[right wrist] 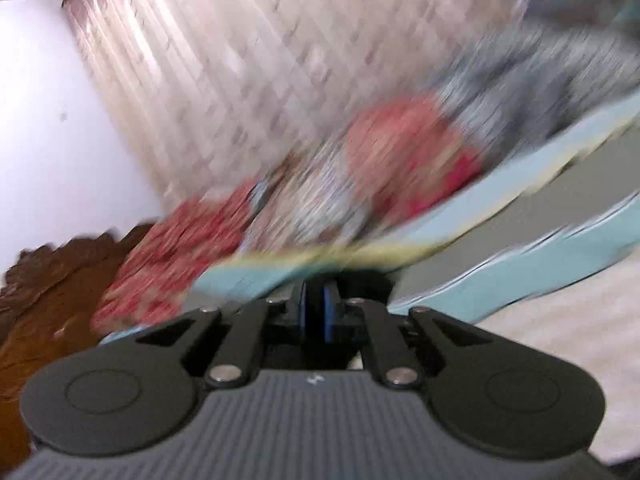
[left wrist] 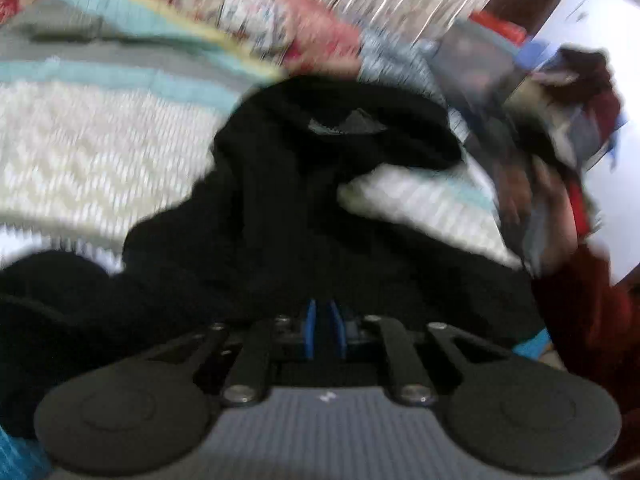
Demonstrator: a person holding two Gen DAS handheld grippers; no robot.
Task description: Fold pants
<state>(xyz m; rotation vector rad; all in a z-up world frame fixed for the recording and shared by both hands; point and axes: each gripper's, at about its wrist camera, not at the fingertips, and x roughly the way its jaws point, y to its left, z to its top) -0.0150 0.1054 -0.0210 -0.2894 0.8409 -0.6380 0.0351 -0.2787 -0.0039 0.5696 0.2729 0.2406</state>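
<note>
The left gripper has its blue-padded fingers nearly together, pinching the black pants — the cloth bunches right at their tips. Beyond the gripper the pants trail in a rumpled heap across the bed's striped white, teal and grey blanket. Behind the pants lies a red floral quilt — all blurred.

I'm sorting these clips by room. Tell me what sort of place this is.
Most likely a bedroom. The black pants lie on a bed with a striped knit blanket, a carved wooden headboard stands at the wall, and a curtain hangs behind the floral bedding.
</note>
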